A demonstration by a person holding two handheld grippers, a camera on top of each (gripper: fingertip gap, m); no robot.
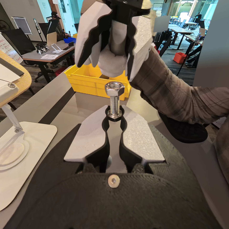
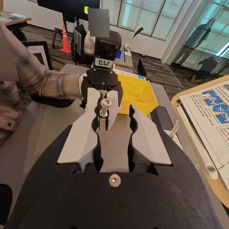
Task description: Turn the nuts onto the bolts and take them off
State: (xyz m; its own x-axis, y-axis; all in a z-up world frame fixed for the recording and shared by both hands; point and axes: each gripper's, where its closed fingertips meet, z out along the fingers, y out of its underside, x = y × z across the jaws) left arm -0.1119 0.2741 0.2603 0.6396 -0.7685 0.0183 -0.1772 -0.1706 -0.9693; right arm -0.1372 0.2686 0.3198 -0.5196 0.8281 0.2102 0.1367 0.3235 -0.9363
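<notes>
Unthreading looks under way: left gripper (image 1: 114,115) pinches the bolt (image 1: 114,105) head, nut (image 1: 114,89) at its tip, so the spread right gripper (image 2: 113,119) must close on it.

Glossy metal bolt (image 1: 114,105), shiny nut (image 1: 114,89), glossy yellow plastic bin (image 1: 86,85), matt tabletop (image 1: 49,109)

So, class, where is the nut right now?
The nut sits at the top of the upright bolt, held by the left gripper, in front of the yellow bin.
</notes>
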